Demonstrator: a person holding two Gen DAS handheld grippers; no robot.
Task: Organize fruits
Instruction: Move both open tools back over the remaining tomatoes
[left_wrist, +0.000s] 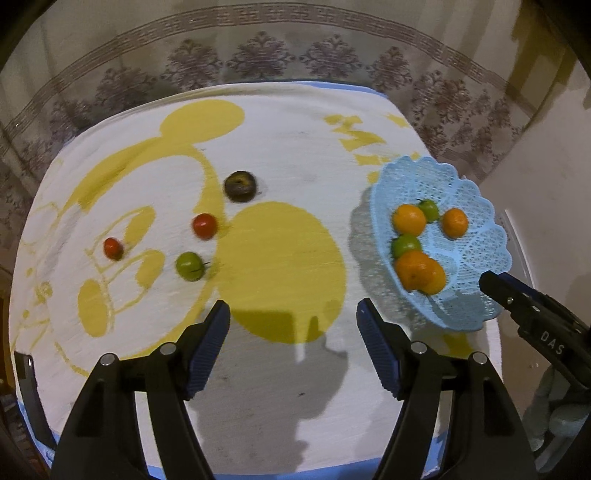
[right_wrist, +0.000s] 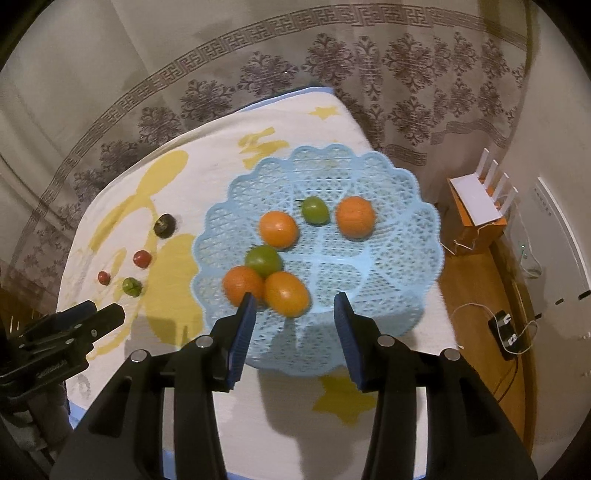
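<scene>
Fruits (right_wrist: 279, 229) fill our blue basket (right_wrist: 402, 266); our left gripper (left_wrist: 293, 317) tilts down over the cloth (left_wrist: 295, 155), jaws wide and empty. Our right gripper (right_wrist: 295, 314) angles over the basket, narrower, holding nothing, lettered "DAS".

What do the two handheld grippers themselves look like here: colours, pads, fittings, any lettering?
Both the left gripper and right gripper are black angular frames with silver round fasteners; their jaws carry ribbed blue pads. The right one's side shows white "DAS" lettering.
</scene>
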